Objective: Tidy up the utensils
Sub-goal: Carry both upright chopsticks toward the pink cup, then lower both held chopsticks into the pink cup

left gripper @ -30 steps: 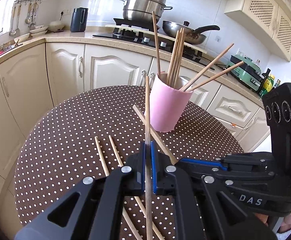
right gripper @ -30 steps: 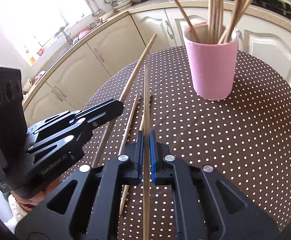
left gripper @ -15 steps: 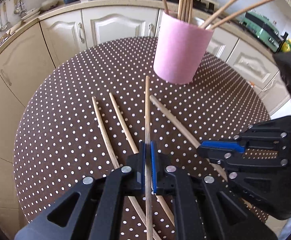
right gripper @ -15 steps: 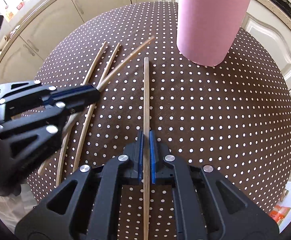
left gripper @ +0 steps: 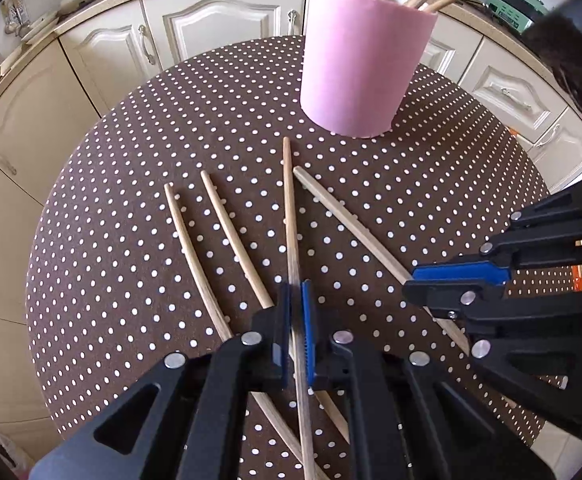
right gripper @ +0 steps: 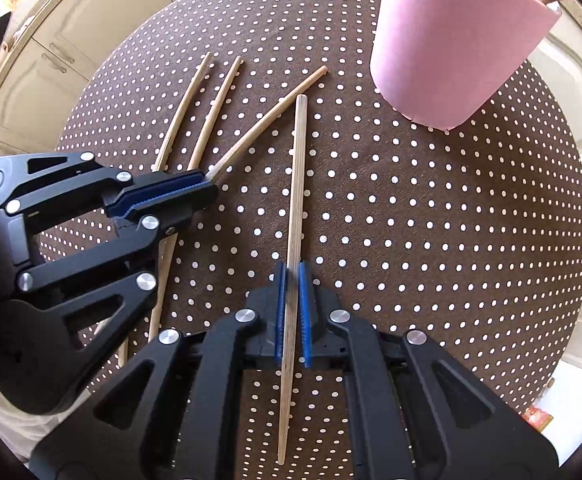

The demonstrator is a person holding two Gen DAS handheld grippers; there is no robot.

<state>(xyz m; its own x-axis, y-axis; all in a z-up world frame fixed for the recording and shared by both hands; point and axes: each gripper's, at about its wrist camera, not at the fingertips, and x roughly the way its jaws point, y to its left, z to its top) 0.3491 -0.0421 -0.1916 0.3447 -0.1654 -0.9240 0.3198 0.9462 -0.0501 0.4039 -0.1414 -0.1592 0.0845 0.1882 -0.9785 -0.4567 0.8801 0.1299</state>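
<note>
Left wrist view: left gripper (left gripper: 296, 334) clamped narrow on one long pale wooden chopstick (left gripper: 289, 216), tip aimed toward the tall pink cylindrical cup (left gripper: 361, 60), likely lined up for dropping in. Cup stands upright on the round counter with brown white-dotted cloth (left gripper: 111, 240) and already holds several wooden sticks leaning outward. Two loose thin wooden chopsticks (left gripper: 211, 248) lie on the cloth to the left, apart from each other. Right gripper (left gripper: 457, 276) at right edge grips another stick (left gripper: 351, 224) low over the cloth. Right wrist view: right gripper (right gripper: 290, 312) closed narrow on its own straight wooden stick (right gripper: 296, 208), tip near the cup (right gripper: 447, 40) base, stick low and roughly flat to the counter (right gripper: 451, 240). Left gripper (right gripper: 171, 196) at left holds its curved-looking stick (right gripper: 267, 116). Sticks look plain, light, slender, tapered.
</note>
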